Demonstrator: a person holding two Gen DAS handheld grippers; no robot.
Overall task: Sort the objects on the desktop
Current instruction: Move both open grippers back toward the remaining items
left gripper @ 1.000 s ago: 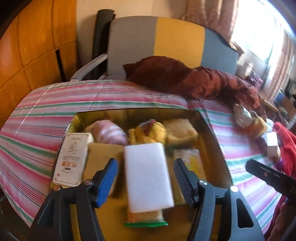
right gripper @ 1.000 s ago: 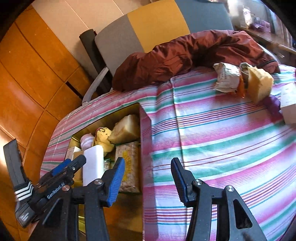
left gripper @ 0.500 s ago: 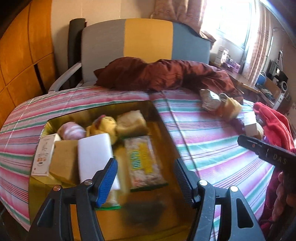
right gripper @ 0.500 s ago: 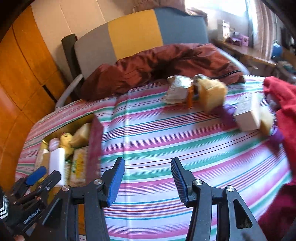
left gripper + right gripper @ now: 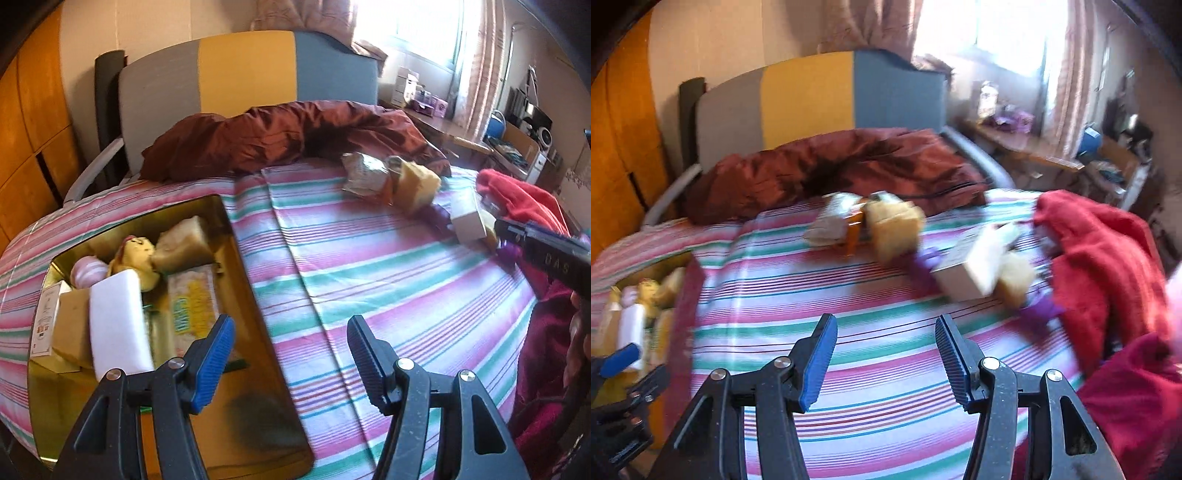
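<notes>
Your right view blurs the box [image 5: 964, 275], seemingly lying crosswise; both grippers' [image 5: 288, 354] [image 5: 884, 360] fingers are apart, empty.

Left wrist cam: looks forward past its own left gripper [image 5: 288, 356], sitting low over the right edge of the gold tray [image 5: 255, 314], facing the striped cloth [image 5: 369, 266] and headboard [image 5: 243, 70].

Right wrist cam: further right, low over the cloth past the right gripper [image 5: 884, 356], same heading (frame is motion-blurred).

Overlap: tray [image 5: 689, 291], brown quilt [image 5: 849, 166], item cluster by the white box [image 5: 971, 269], red fabric [image 5: 1100, 258]. Each cam also catches the other gripper at its edge.
</notes>
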